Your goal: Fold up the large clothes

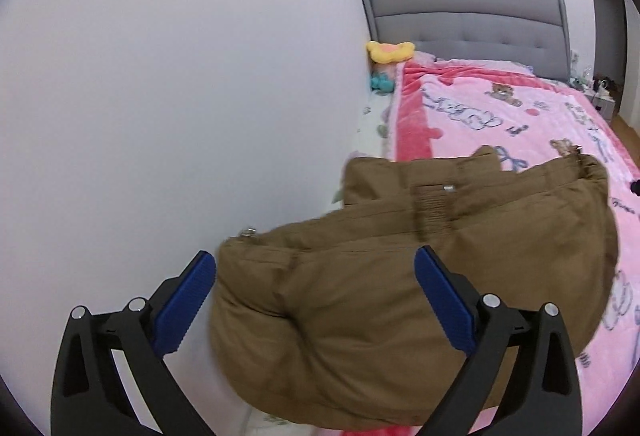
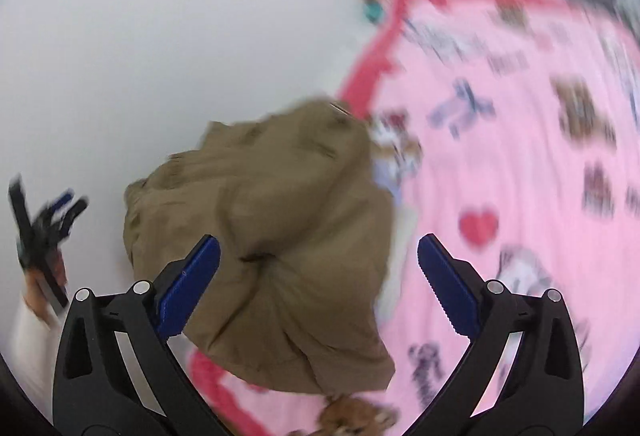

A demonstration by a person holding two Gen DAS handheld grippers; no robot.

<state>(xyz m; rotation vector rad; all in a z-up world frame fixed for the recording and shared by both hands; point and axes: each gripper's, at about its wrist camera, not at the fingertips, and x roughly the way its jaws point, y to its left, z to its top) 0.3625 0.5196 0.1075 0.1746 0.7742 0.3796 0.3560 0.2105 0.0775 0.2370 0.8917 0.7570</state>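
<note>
One white wall (image 1: pixel 180 95) fills the 9 o'clock half of the left wrist view. One bed (image 1: pixel 372 123) runs along it toward 1 o'clock, ending in one grey tufted headboard (image 1: pixel 464 19). One pink blanket (image 1: pixel 520 115) with bear and bow prints and a red border covers the bed. One brown padded garment (image 1: pixel 380 308), bundled into a lump, lies on the blanket near the wall-side edge of the bed; long axis roughly 8 to 2 o'clock in the left wrist view, elastic tab and metal snap facing up near its 12 o'clock edge, metal zipper end at 2 o'clock. Two soft toys by the headboard: one yellow plush (image 1: pixel 390 51), one teal toy (image 1: pixel 382 81) just below it. Left claw (image 1: pixel 316 300): spread wide, blue pads either side of the garment's near end, contact not clear. Right claw (image 2: pixel 320 284): spread wide, above the garment (image 2: pixel 272 236), gripping nothing; this view blurred. The left claw (image 2: pixel 44 220) appears at 9 o'clock there, state unreadable from that side.
</note>
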